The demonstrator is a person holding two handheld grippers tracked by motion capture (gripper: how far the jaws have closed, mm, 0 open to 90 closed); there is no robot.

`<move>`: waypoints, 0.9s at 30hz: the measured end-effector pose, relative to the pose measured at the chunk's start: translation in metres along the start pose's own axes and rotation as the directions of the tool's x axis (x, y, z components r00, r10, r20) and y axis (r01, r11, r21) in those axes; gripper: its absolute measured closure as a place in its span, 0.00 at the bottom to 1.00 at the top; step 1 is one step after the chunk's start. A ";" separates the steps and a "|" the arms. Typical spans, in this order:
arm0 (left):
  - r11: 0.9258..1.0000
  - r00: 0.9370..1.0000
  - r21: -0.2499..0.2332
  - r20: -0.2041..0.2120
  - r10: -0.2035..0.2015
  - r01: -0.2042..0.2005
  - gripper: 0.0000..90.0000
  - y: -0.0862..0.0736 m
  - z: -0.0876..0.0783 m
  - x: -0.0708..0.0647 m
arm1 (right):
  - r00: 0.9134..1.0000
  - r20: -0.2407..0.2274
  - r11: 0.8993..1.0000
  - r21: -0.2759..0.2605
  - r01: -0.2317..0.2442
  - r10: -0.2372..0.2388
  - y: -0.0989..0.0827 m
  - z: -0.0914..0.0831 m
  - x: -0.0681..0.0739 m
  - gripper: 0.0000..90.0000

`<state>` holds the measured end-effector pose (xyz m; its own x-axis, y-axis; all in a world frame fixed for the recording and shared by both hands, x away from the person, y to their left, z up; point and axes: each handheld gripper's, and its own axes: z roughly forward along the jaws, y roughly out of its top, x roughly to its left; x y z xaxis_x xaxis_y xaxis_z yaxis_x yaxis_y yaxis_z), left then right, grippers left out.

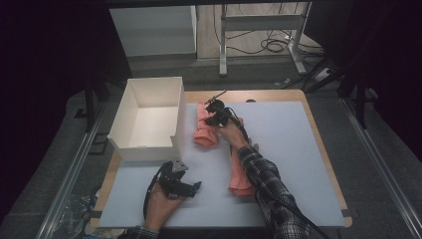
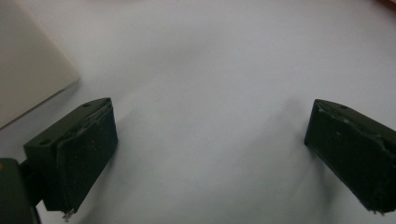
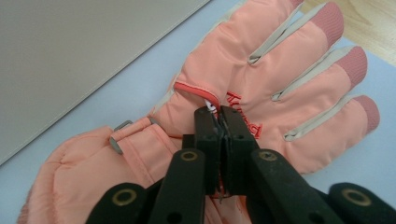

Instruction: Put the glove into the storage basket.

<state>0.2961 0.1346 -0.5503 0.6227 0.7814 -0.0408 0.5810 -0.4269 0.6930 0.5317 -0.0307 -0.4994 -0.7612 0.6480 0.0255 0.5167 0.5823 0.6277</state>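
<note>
The pink glove point(image 3: 261, 93) beside the white box point(image 1: 149, 117) is pinched at its back by the right gripper point(image 3: 219, 116) — jaws pressed together, likely for lifting; the left gripper point(image 2: 205, 149) is held spread, idle.

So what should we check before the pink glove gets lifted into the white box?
1. Right gripper shut on the near-box glove: ok, though it pinches only fabric near the zipper.
2. White box open with room inside: ok.
3. Left gripper open, away from the gloves: ok.
4. Second glove free to stay behind: cannot tell, the right forearm lies over it.
5. Pinch strong enough to lift: cannot tell.
</note>
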 end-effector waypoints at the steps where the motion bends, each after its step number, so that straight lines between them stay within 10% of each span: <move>1: 1.000 1.000 0.000 0.000 0.000 0.000 0.03 0.000 0.000 0.000 | 1.000 0.002 1.000 -0.005 0.004 -0.004 0.000 -0.001 0.001 0.97; 27: 1.000 1.000 0.003 -0.001 0.002 -0.002 0.03 0.000 0.000 0.000 | 0.997 -0.047 0.991 -0.120 0.051 -0.058 0.005 -0.070 0.024 0.98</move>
<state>0.2961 0.1348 -0.5503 0.6234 0.7809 -0.0387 0.5811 -0.4296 0.6912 0.4882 -0.0469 -0.4416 -0.8073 0.5895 0.0261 0.4261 0.5517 0.7170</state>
